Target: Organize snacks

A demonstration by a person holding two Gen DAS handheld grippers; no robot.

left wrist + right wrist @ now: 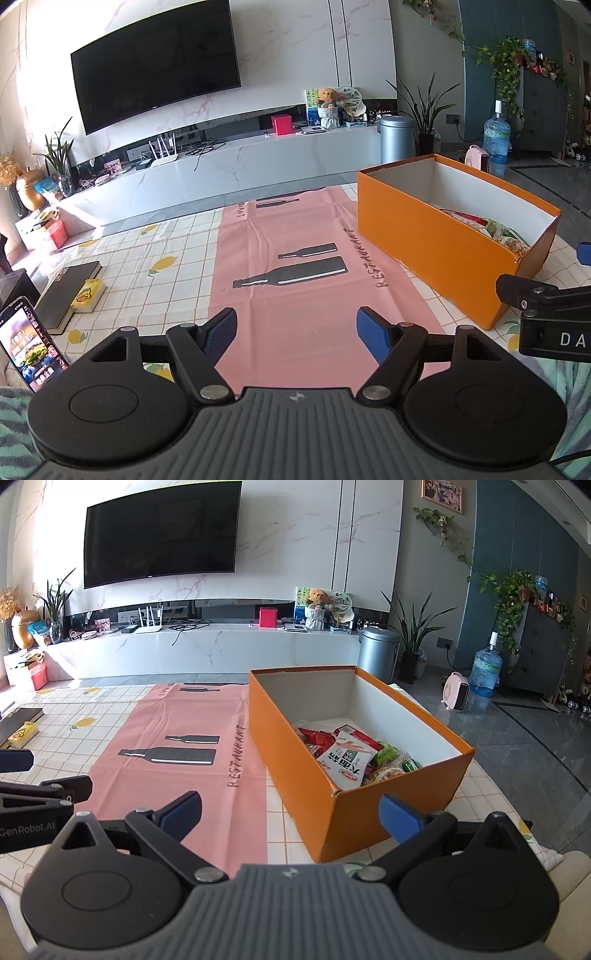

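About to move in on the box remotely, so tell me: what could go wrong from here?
1. The orange box sits near the table's right edge, so a sideways nudge might push it off.
2. The right gripper and left gripper, both open and empty, hang close together and could collide.
3. The snack packets lie piled loosely; grabbing one may drag others.

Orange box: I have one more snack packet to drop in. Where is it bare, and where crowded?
Bare: the orange box floor at its far end, toward the TV. Crowded: the near end, heaped with snack packets. Outside, the pink mat lies bare.
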